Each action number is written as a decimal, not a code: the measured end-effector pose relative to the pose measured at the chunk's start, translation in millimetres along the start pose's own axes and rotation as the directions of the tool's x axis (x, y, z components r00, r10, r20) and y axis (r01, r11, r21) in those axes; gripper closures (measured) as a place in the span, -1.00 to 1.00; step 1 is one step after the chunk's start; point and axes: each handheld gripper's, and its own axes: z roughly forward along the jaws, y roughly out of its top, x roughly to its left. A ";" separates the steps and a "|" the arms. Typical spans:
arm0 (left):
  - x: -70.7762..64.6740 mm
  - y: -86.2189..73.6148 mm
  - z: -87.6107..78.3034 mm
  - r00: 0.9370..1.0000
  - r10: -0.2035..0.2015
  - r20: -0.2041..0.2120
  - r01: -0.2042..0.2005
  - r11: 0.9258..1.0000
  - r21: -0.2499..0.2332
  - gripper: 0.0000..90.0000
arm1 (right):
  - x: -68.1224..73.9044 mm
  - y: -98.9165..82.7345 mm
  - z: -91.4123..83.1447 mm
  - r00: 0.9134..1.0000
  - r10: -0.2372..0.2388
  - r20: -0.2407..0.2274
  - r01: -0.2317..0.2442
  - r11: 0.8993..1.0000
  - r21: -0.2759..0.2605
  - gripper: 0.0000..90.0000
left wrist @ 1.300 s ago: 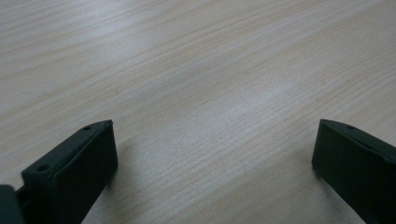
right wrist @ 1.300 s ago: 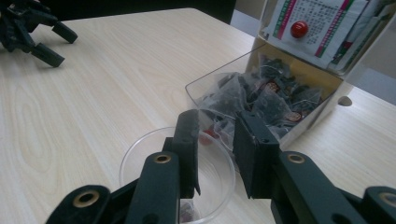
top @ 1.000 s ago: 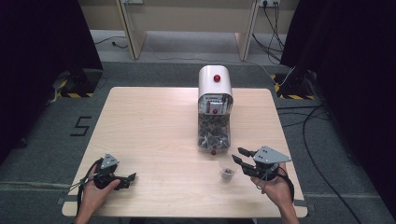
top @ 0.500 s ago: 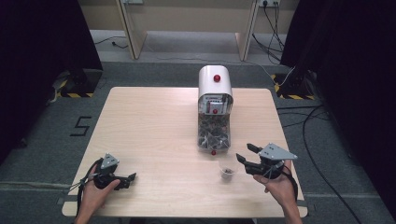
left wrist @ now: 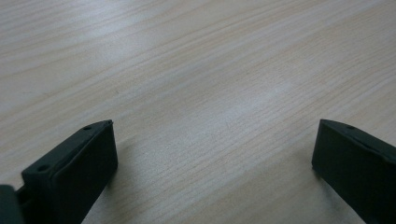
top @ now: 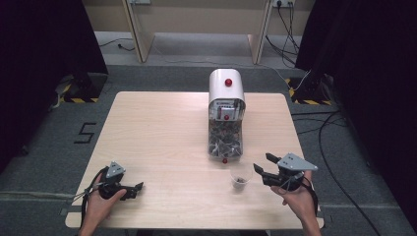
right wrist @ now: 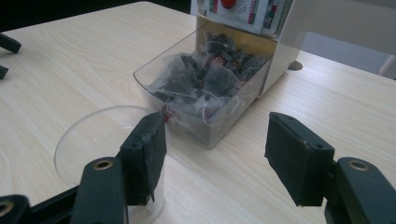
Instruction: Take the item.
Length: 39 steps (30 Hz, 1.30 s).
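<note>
The high view shows a person at a pale wooden table with a gripper in each hand. The right gripper sits just beside a small clear cup, which stands in front of a white tea-bag dispenser and has something dark in its bottom. Its jaws have just been opening and now stand well apart; nothing is clamped between them. In the right gripper view the cup lies to the left of the near jaw rather than between the two pads, and the dispenser's clear tray, heaped with dark tea bags, sits straight ahead. The left gripper rests low over bare table well apart from all this, its jaws also spread with nothing in them.

The main risk is the cup. It looks light and thin-walled, and the nearest jaw stands very close to its rim, so any sideways drift of the right hand could knock it over or push it away from the dispenser mouth, spilling its contents. If the gripper goes forward for another bag, the open jaws could catch the tray's front lip or snag several strings at once, dragging extra bags out onto the table. A hard squeeze on the cup itself could buckle its wall.
</note>
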 end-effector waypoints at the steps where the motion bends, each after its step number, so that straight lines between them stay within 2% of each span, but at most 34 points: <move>1: 0.0 0.0 0.0 1.000 0.000 0.000 0.000 1.000 0.000 -1.00 | -0.8 -0.7 -1.1 1.000 0.000 0.004 0.000 1.000 0.000 -0.13; 25: 0.0 0.0 0.0 1.000 -0.001 0.000 0.001 1.000 0.000 -1.00 | -13.8 -27.6 -21.0 0.998 0.042 0.046 -0.043 0.999 0.024 -0.14; 36: 0.0 0.0 0.0 1.000 -0.001 0.000 0.001 1.000 0.000 -1.00 | -12.1 -38.6 -27.3 0.996 0.065 0.062 -0.066 0.997 0.026 -0.14; 39: 0.0 0.0 0.0 1.000 -0.001 0.000 0.001 1.000 0.000 -1.00 | -10.0 -42.5 -26.9 0.996 0.059 0.066 -0.061 0.997 0.038 -0.14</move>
